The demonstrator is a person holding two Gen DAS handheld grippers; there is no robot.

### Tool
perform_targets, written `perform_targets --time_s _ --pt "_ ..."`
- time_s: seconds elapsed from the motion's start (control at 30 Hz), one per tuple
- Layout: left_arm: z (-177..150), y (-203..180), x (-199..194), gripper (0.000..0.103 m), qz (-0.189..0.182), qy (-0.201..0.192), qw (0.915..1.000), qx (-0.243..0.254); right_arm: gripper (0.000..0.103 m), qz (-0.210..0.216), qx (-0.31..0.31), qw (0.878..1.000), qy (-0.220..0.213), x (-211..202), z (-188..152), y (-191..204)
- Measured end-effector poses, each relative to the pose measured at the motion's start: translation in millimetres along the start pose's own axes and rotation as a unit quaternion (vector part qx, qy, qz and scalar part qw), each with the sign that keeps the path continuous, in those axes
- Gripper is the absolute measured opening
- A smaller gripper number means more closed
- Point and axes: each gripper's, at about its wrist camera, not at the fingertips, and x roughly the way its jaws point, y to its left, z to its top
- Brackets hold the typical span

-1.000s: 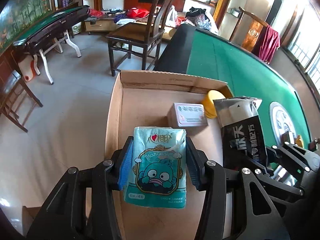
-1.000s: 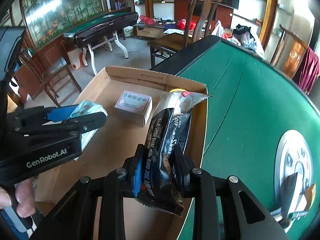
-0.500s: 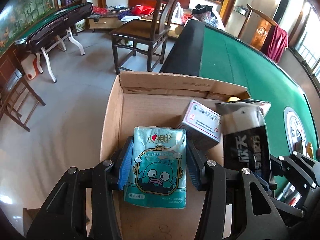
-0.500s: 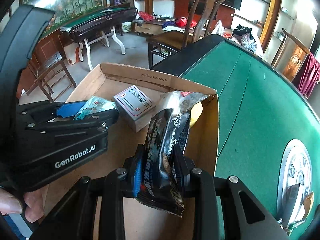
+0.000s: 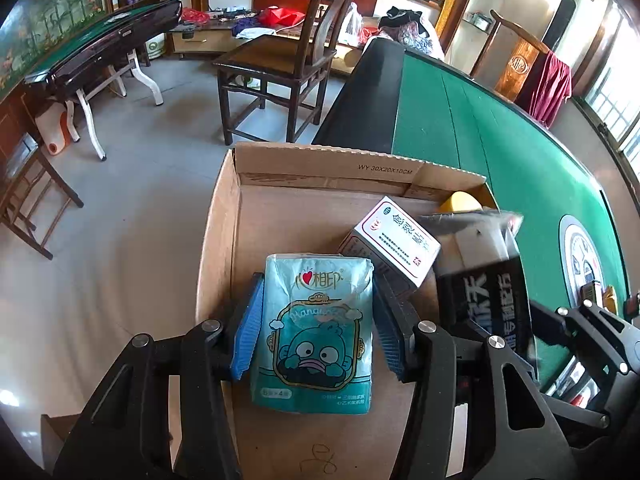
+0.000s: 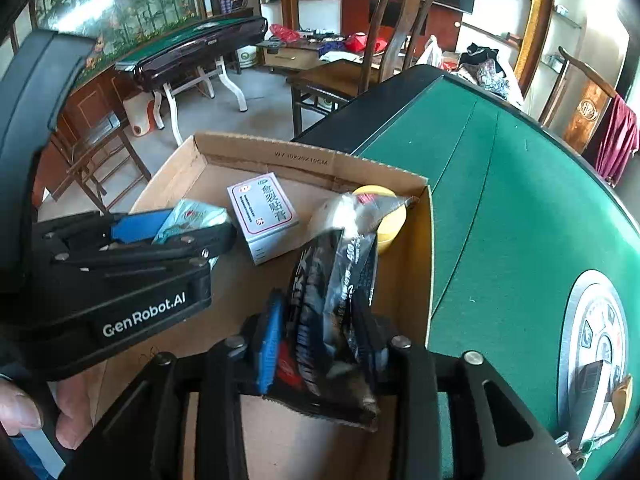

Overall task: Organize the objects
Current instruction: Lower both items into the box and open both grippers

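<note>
left wrist view: my left gripper (image 5: 316,328), jaws closed to the width of a teal tissue pack (image 5: 314,332) with a cartoon face, blue pads (image 5: 248,332) pressing its two long sides; the pack is held flat and face up over the floor of the open cardboard box (image 5: 218,248), near the left wall, presumably so it can be laid down flat. just beyond it, a white medicine carton (image 5: 394,246) with red and blue print sits tilted inside the box, one corner raised; whether it touches the pack i cannot tell. a yellow round item (image 5: 460,202) shows in the far right corner, mostly hidden. at right, a black snack bag (image 5: 486,292) with a clear top stands upright in my other gripper. the box sits beside the green felt table (image 5: 500,152). right wrist view: my right gripper (image 6: 320,332), jaws nearly closed, pinching the black snack bag (image 6: 332,280) edge-on by its lower half, so it hangs upright over the right side of the cardboard box (image 6: 316,162), close to the right wall. the yellow round item (image 6: 390,216) lies right behind the bag's top; the white medicine carton (image 6: 262,212) lies mid-box; the left gripper (image 6: 176,236) with its teal tissue pack (image 6: 188,218) is alongside. judged status: both items poised over the box, neither yet released.
</note>
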Motion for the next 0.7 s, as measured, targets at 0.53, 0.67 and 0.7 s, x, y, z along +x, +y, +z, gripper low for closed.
perform_targets --time_s 0.53,0.67,0.7 --pt "1.8 6.7 -19.4 0.053 0.0 -0.028 0.9995 -0.017 0.055 0.043 0.04 0.998 -0.034 -39.8 -17.4 -19.9" --pt "0.9 2.5 -18.5 0.053 -0.002 -0.023 0.9997 -0.01 0.055 0.048 0.044 0.997 -0.039 -46.2 -24.2 -21.6" --pt "0.8 1.2 -18.5 0.052 -0.003 -0.023 0.9997 -0.01 0.055 0.049 0.045 0.997 -0.04 -48.2 -25.4 -22.7"
